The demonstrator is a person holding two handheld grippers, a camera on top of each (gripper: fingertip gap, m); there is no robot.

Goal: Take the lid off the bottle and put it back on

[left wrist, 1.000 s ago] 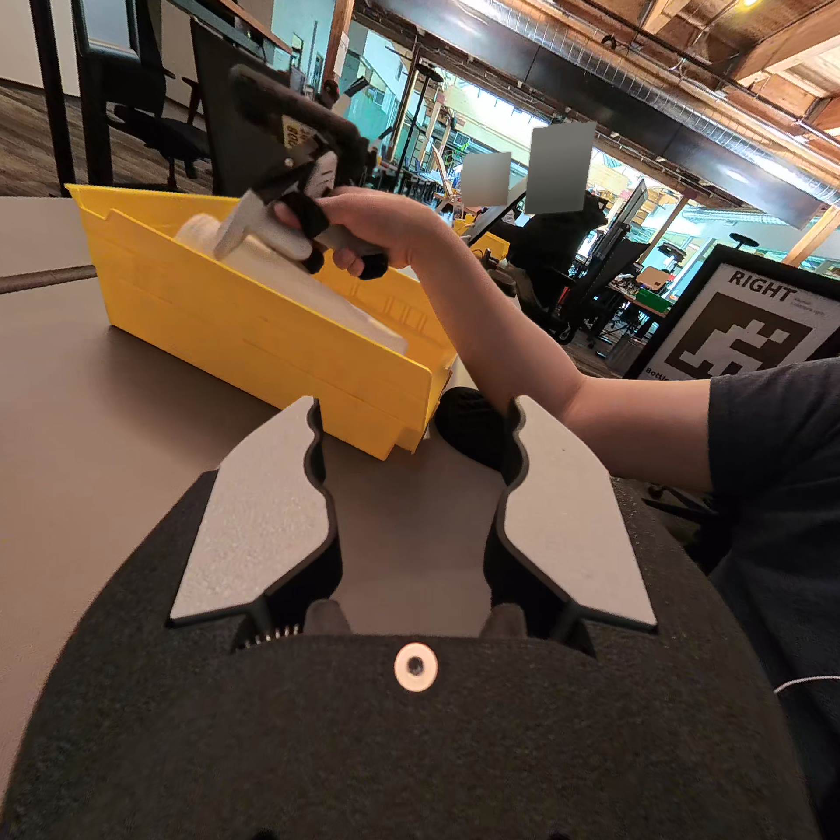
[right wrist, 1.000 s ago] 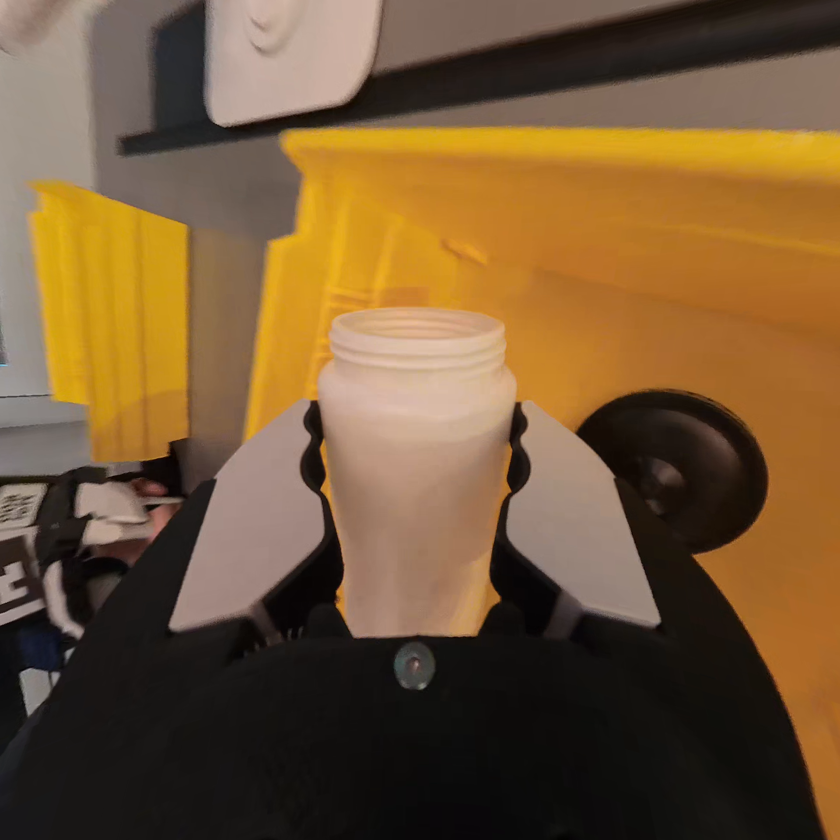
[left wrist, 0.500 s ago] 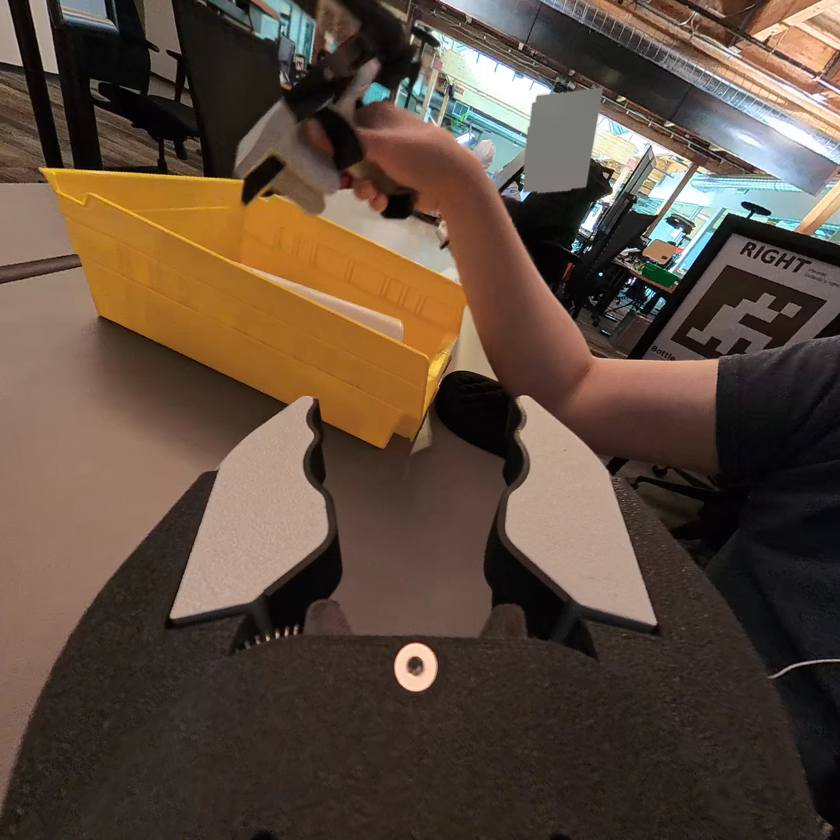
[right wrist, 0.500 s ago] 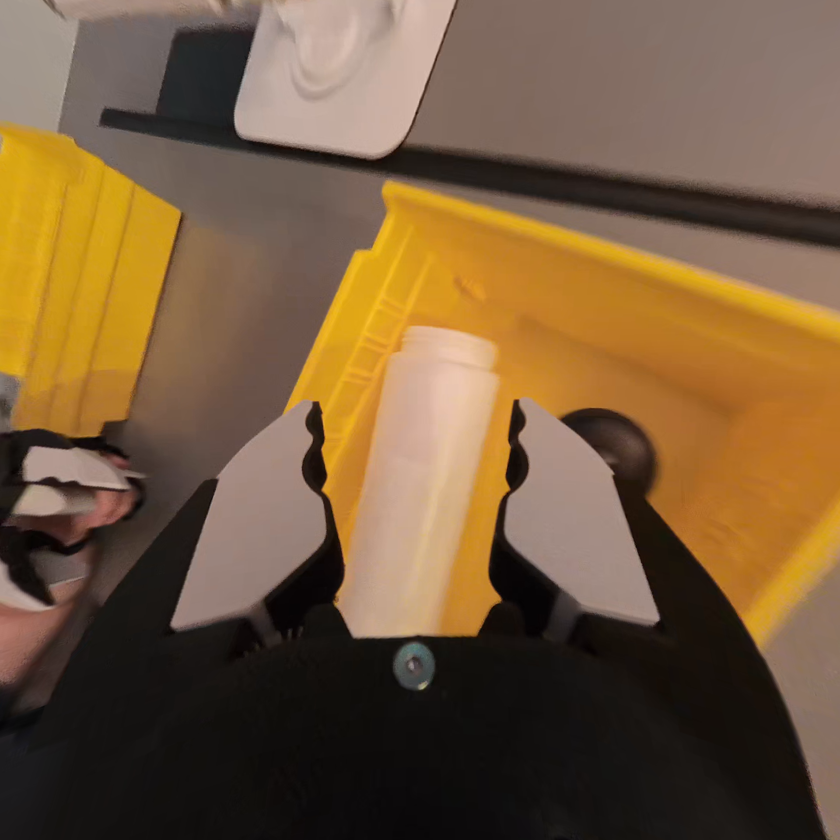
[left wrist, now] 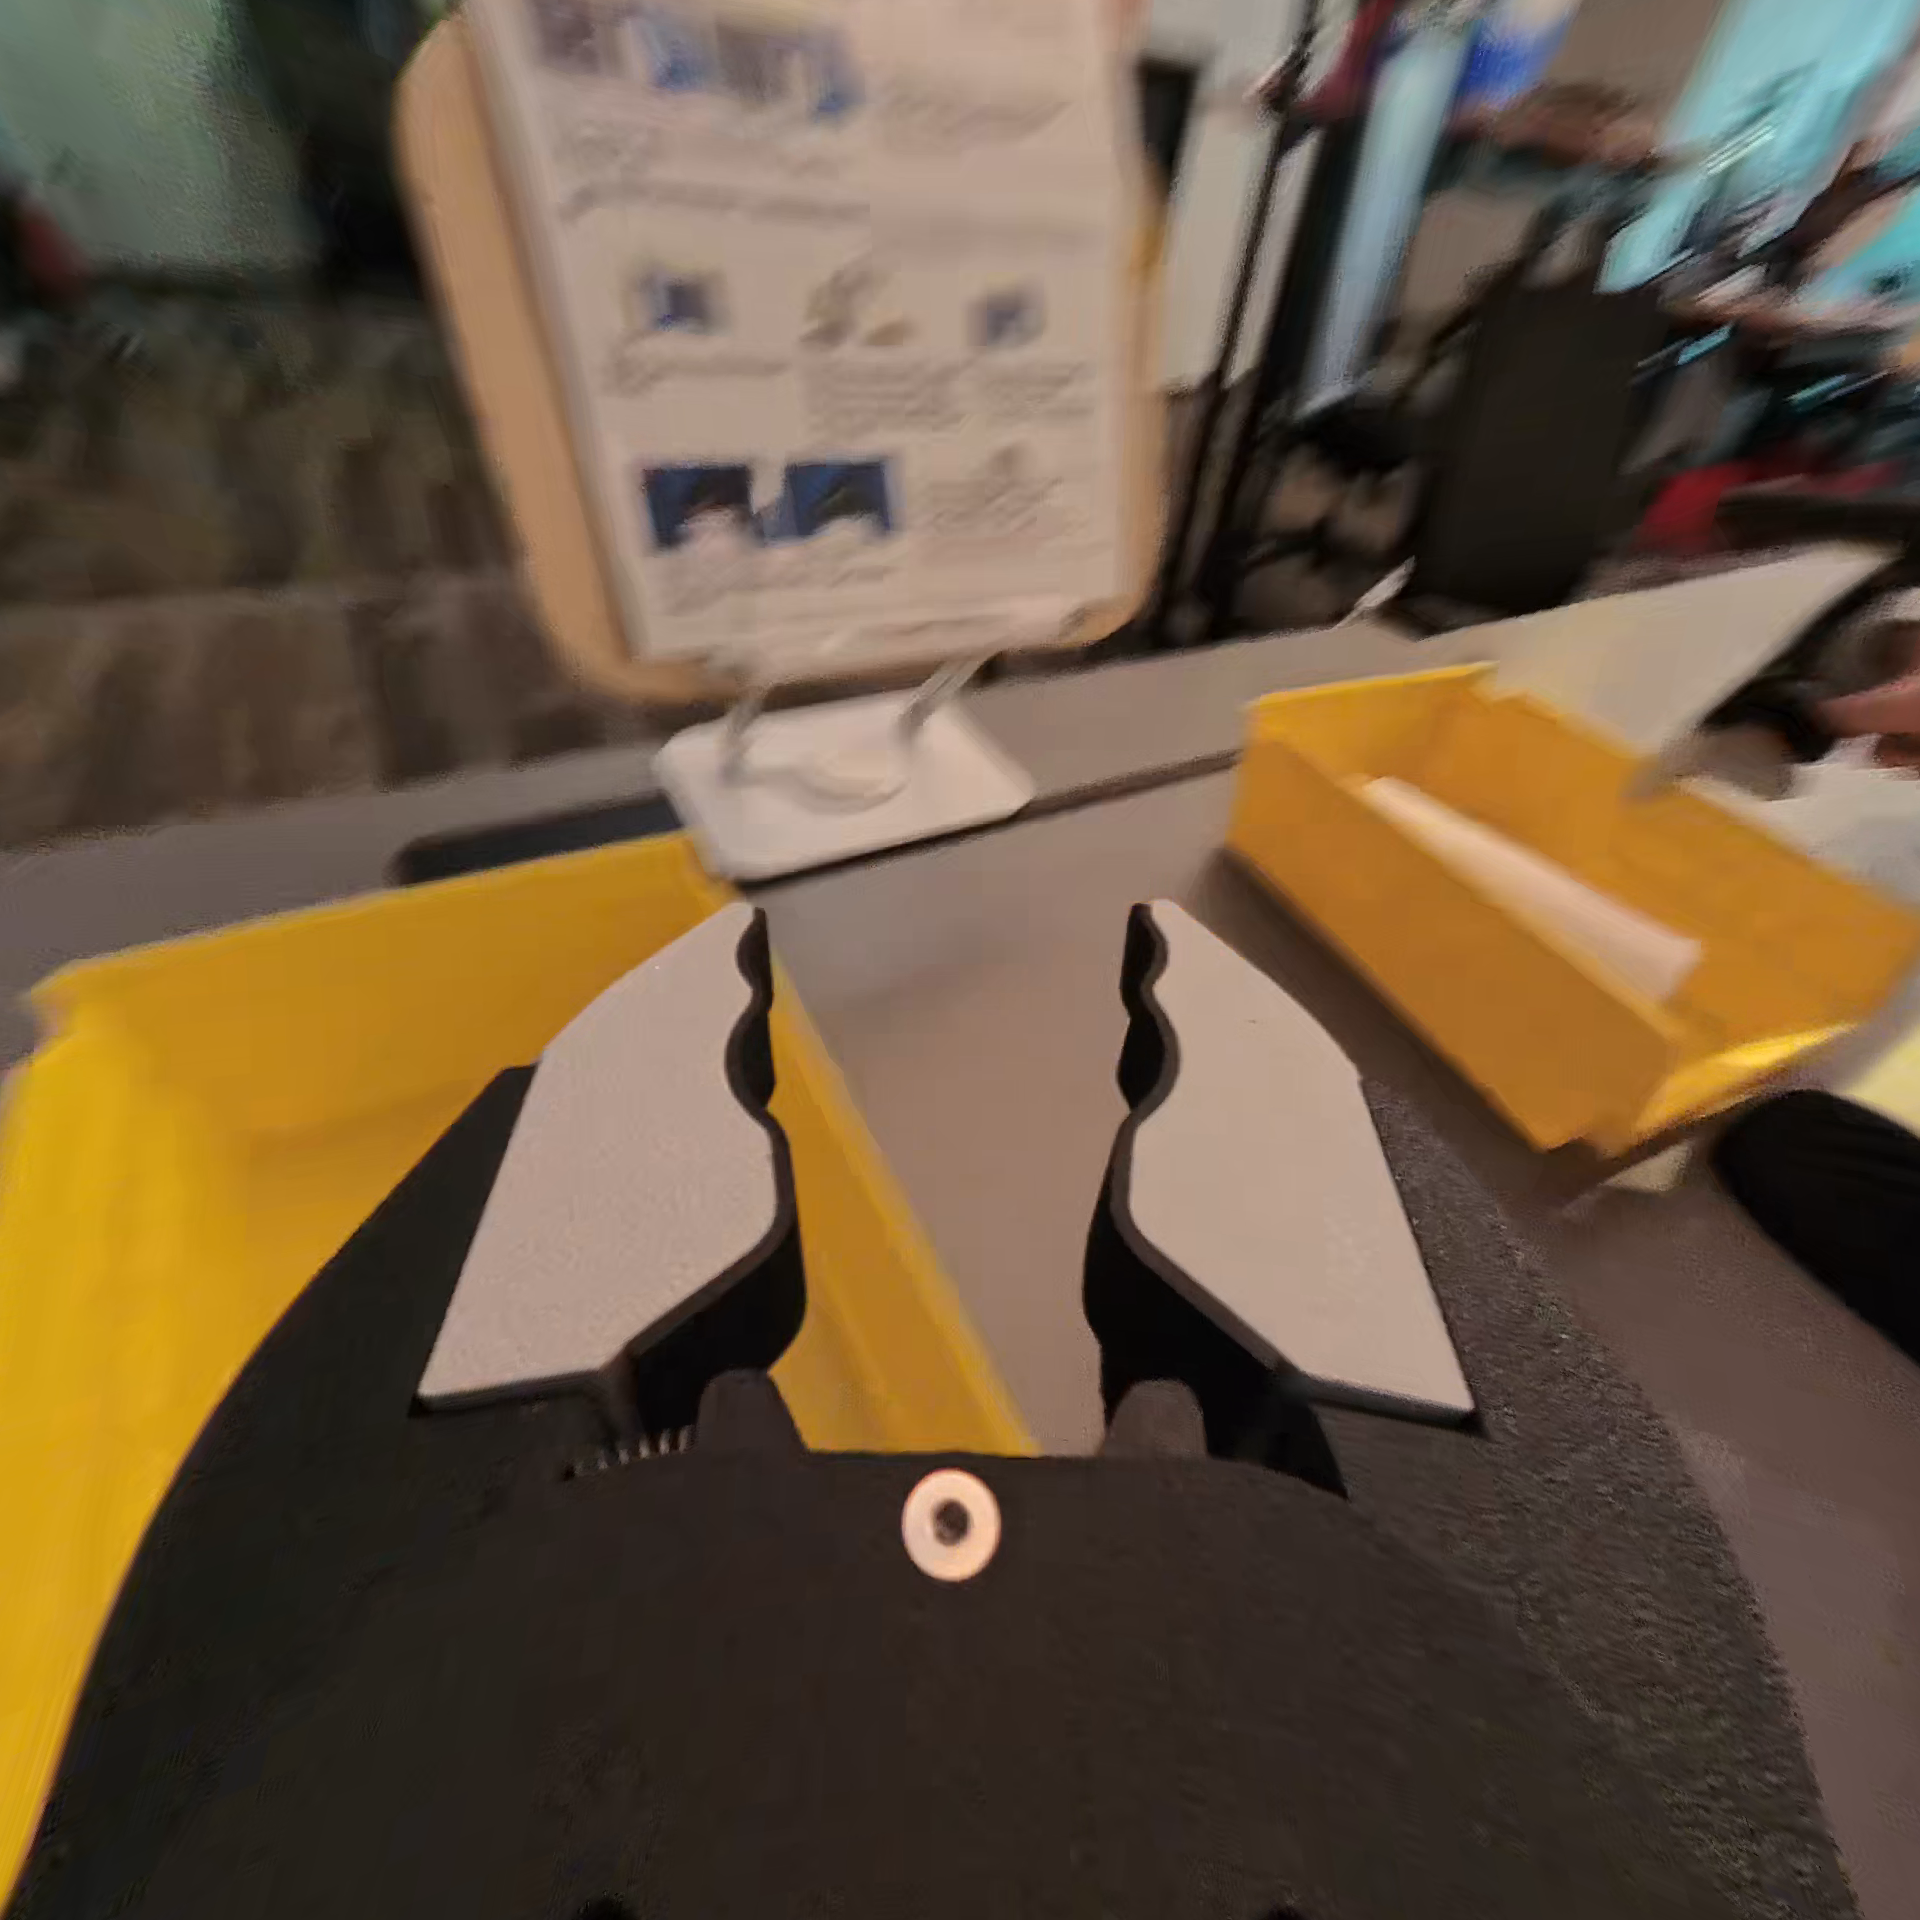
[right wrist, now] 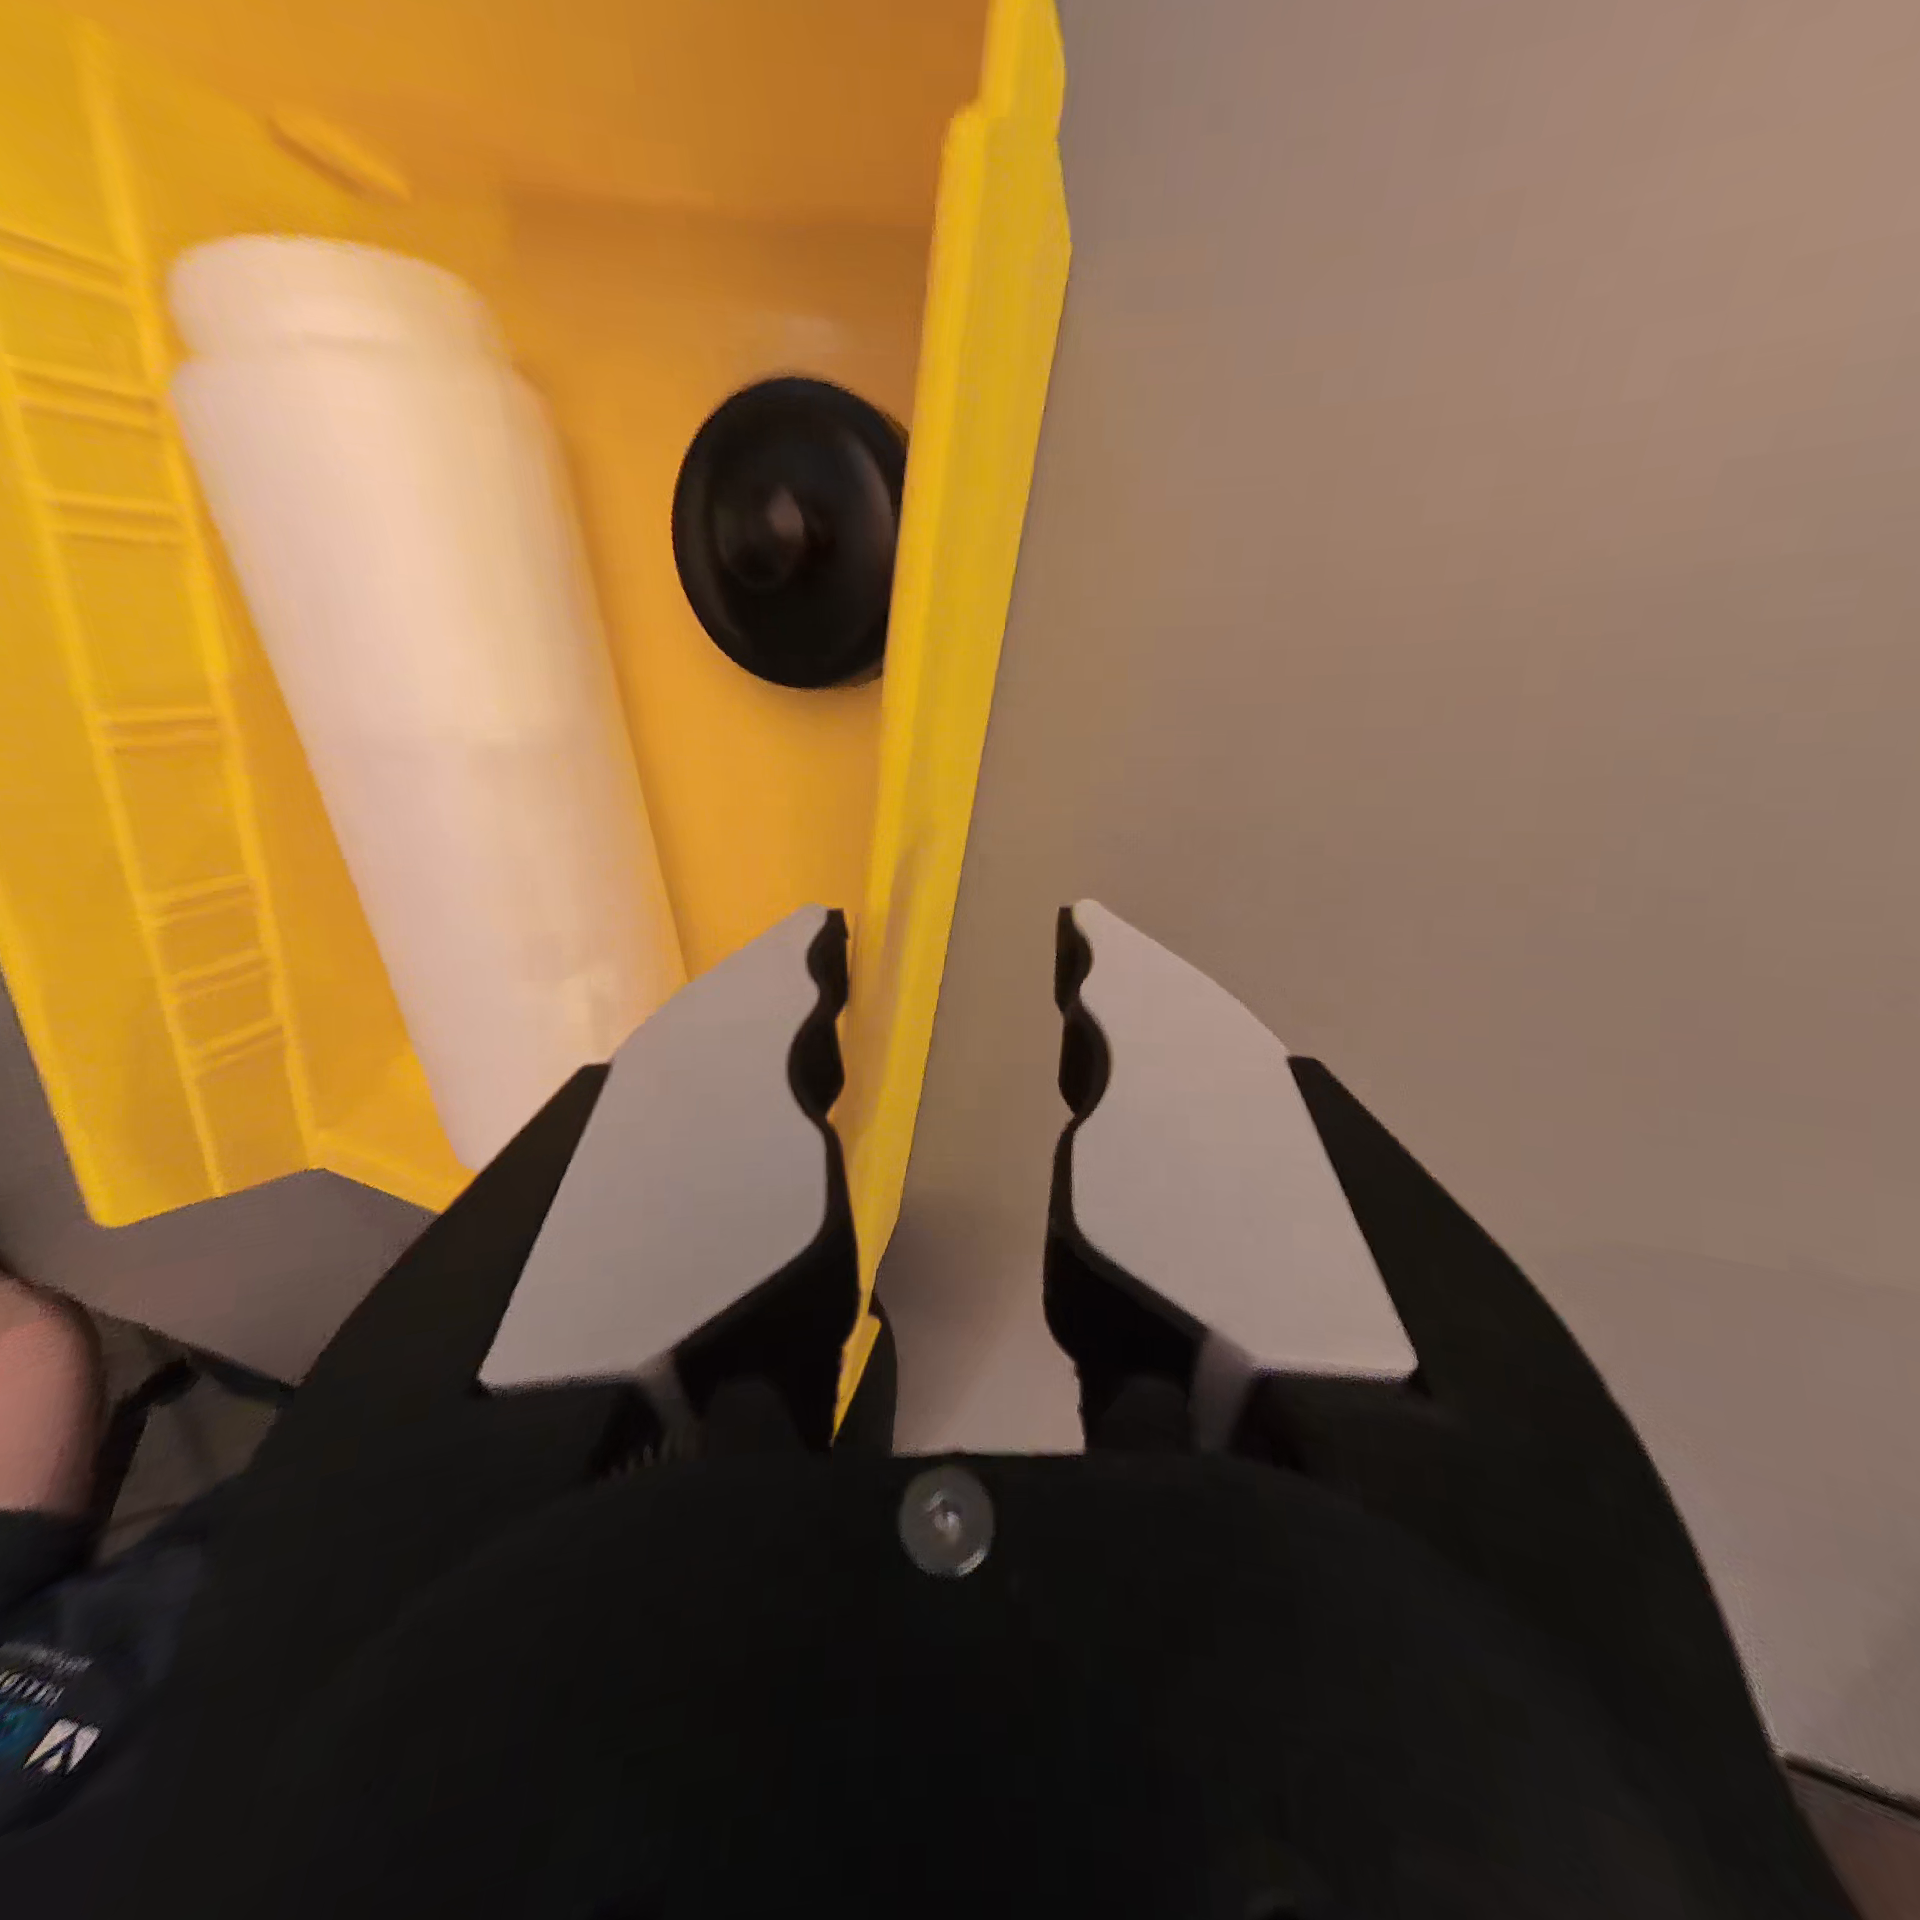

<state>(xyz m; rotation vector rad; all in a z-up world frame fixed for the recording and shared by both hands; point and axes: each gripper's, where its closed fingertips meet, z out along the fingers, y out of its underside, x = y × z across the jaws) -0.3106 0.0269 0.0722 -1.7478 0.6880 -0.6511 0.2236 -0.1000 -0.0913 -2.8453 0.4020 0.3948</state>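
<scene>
Right wrist view showed the right gripper (right wrist: 951, 1023) with fingers spread and empty; left of them, the white bottle (right wrist: 416, 665) lay uncapped in a yellow bin (right wrist: 971, 582), its base hidden, beside the black lid (right wrist: 784, 530). The left gripper (left wrist: 948, 997) gaped empty, everything beyond it blurred.

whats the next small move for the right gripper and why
Probably shift the open, empty right gripper left over the yellow plastic bin: it straddles the bin's side wall, while the uncapped white plastic bottle lies inside beside the round black lid.
</scene>
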